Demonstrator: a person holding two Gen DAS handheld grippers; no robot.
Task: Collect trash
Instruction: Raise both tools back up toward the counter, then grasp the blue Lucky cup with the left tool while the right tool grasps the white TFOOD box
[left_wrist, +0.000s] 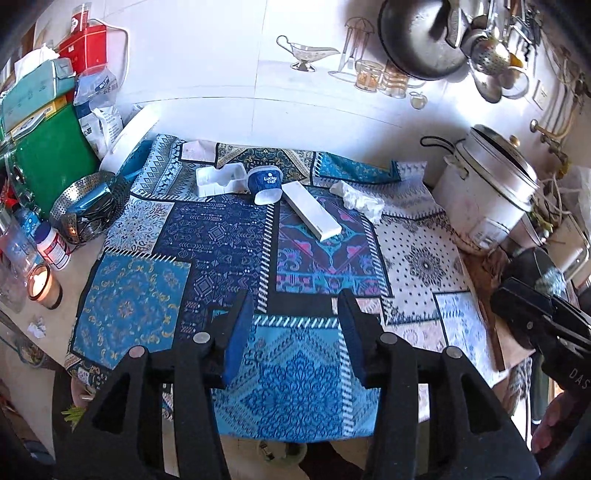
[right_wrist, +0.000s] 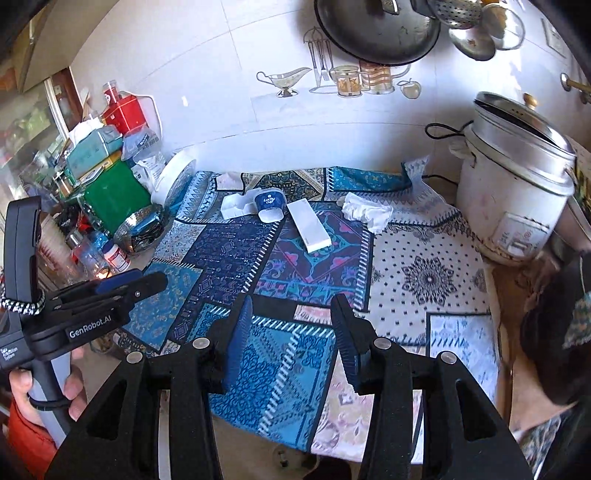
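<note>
Several pieces of trash lie at the far side of a patterned blue cloth (left_wrist: 221, 240): a tipped blue "Lucky cup" tub (left_wrist: 266, 183), a white plastic tray (left_wrist: 218, 181), a long white box (left_wrist: 312, 210) and a crumpled white tissue (left_wrist: 358, 199). The right wrist view shows the same tub (right_wrist: 269, 205), tray (right_wrist: 236, 205), box (right_wrist: 308, 225) and tissue (right_wrist: 367, 210). My left gripper (left_wrist: 295, 299) hangs open above the near part of the cloth, with nothing between its fingers. My right gripper (right_wrist: 291, 301) is open beside it, also with nothing in it, well short of the trash.
A white rice cooker (left_wrist: 487, 192) stands at the right. Boxes, bags, a metal steamer basket (left_wrist: 88, 210), a pill bottle and a lit candle (left_wrist: 42, 286) crowd the left. A small paper scrap (left_wrist: 37, 328) lies near the candle. Pans hang on the tiled wall.
</note>
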